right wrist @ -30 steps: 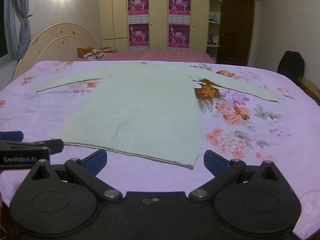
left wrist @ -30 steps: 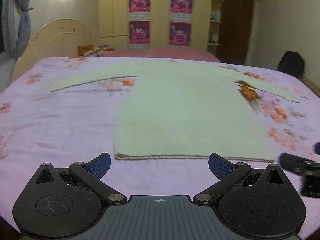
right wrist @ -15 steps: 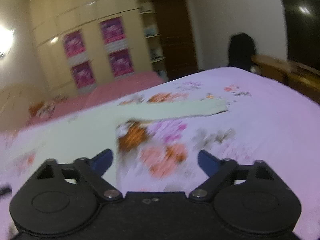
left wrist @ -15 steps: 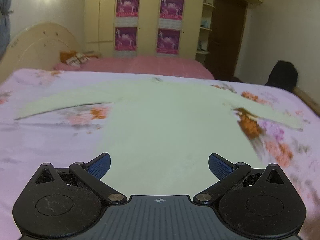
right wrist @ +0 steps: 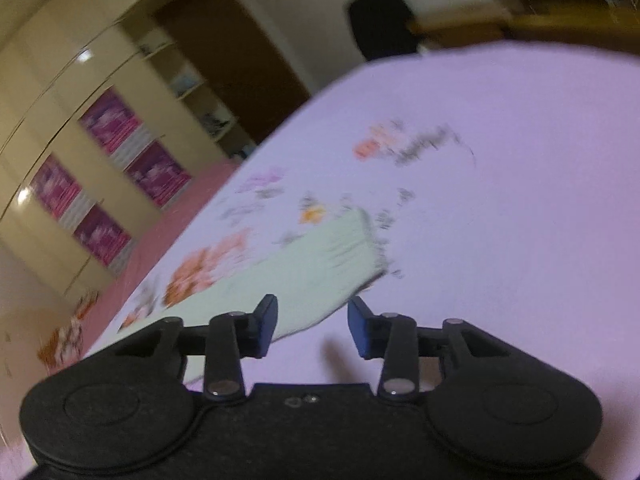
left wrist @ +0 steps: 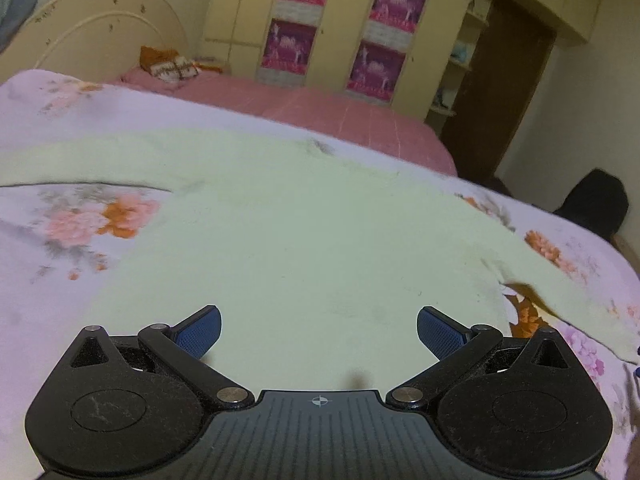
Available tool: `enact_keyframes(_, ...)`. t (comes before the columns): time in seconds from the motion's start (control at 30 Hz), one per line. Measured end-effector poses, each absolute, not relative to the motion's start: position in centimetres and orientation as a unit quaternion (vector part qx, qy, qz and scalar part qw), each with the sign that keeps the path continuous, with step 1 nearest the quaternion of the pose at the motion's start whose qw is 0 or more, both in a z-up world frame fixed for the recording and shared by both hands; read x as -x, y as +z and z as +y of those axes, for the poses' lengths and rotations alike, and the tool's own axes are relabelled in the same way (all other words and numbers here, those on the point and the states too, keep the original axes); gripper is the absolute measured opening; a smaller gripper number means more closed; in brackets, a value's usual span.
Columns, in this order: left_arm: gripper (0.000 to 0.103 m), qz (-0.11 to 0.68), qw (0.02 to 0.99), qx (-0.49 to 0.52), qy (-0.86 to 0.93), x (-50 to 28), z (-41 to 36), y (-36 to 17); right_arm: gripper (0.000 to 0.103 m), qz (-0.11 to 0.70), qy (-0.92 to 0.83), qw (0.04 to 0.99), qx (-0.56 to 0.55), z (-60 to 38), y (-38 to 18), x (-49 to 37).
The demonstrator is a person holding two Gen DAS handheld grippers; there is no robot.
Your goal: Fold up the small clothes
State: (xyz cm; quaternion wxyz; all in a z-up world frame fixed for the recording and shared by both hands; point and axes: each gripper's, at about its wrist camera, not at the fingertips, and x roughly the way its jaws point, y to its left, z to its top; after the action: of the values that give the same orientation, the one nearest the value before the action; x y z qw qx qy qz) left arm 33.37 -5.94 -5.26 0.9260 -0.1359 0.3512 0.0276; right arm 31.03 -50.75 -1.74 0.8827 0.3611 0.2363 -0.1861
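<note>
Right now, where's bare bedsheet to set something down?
Bare lilac bedsheet right of the sleeve cuff, out to the bed's edge; also a floral patch below the other sleeve. The middle is covered by the sweater body.

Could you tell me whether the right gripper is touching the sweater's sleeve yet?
Cannot tell. In the right wrist view the right gripper is open around the pale green sleeve near its cuff, but motion blur and the angle hide whether either pad meets the fabric.
</note>
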Motion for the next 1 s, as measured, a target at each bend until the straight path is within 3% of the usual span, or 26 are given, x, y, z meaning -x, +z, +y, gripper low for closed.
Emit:
enact_keyframes(0.23, 0.103, 0.381, 0.912, 0.149, 0.033, -36.7, -6.4, -6.5, 0.025, 0.228, -0.194, 0.869, -0.395, -52.4, -4.7, -32.8)
enact_keyframes(0.3, 0.103, 0.382, 0.912, 0.145, 0.033, -37.2, -6.0, -6.7, 0.009, 0.23, -0.195, 0.873, -0.384, -52.3, -4.7, -33.3)
enact_keyframes(0.33, 0.103, 0.381, 0.914, 0.141, 0.029, -37.4, -5.8, -6.8, 0.007, 0.232, -0.195, 0.874, -0.379, -52.5, -4.5, -33.4)
enact_keyframes(0.63, 0.103, 0.397, 0.913, 0.094, 0.019, -41.4, -1.4, -6.4, 0.006, 0.232, -0.148, 0.915, -0.294, -47.9, -1.1, -37.3)
enact_keyframes(1.0, 0.103, 0.367, 0.921, 0.128, -0.022, -45.5, 6.8, -5.4, 0.005, 0.255, 0.022, 0.949, -0.183, -26.4, 2.8, -45.6)
